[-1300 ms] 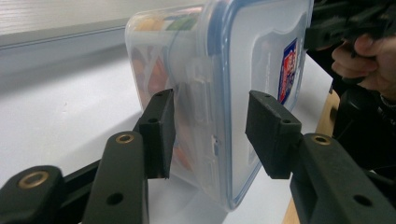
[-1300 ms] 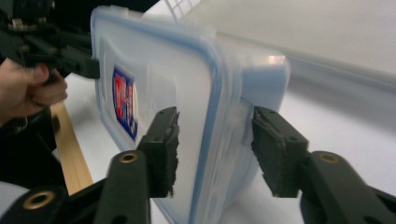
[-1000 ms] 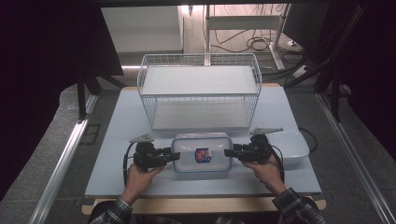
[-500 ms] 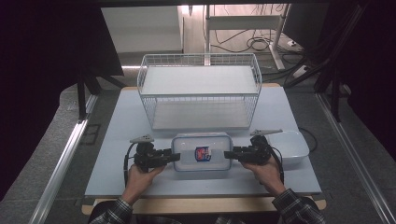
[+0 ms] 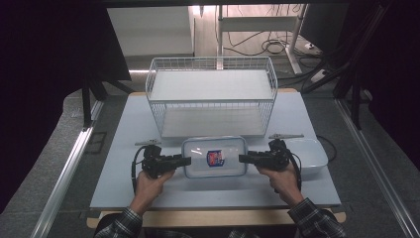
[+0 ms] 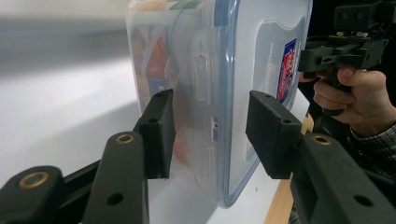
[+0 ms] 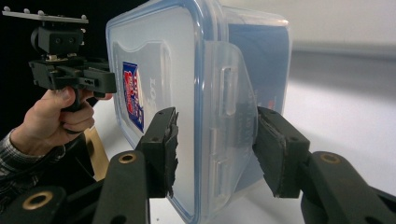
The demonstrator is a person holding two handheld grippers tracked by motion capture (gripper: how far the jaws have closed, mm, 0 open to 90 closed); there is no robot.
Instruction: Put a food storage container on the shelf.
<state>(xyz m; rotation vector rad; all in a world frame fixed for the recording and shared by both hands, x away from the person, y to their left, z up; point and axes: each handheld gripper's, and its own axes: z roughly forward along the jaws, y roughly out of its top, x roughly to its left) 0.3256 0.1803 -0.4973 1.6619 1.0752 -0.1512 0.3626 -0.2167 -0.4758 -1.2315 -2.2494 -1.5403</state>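
A clear plastic food container (image 5: 214, 156) with a blue-rimmed lid and a small red-and-blue sticker lies near the table's front, between my two grippers. My left gripper (image 5: 187, 161) clasps its left end, one jaw under the base and one over the lid (image 6: 210, 70). My right gripper (image 5: 242, 158) holds the right end over a latch flap (image 7: 229, 116). Its jaws have just been closing with the container (image 7: 177, 60) between them. In the left gripper view my left gripper (image 6: 208, 107) grips while the right gripper (image 6: 303, 60) shows beyond. The right gripper (image 7: 215, 121) faces the left gripper (image 7: 107, 81).
A white wire basket (image 5: 210, 59) stands behind the container at the middle of the pale table (image 5: 124, 129). A white rectangular dish (image 5: 309, 151) sits just right of my right hand. Cables trail from both grippers. The table's wooden front edge lies below my hands.
The container sits slightly farther up the high view, toward the basket, than a second ago. Both hands stay almost where they were.
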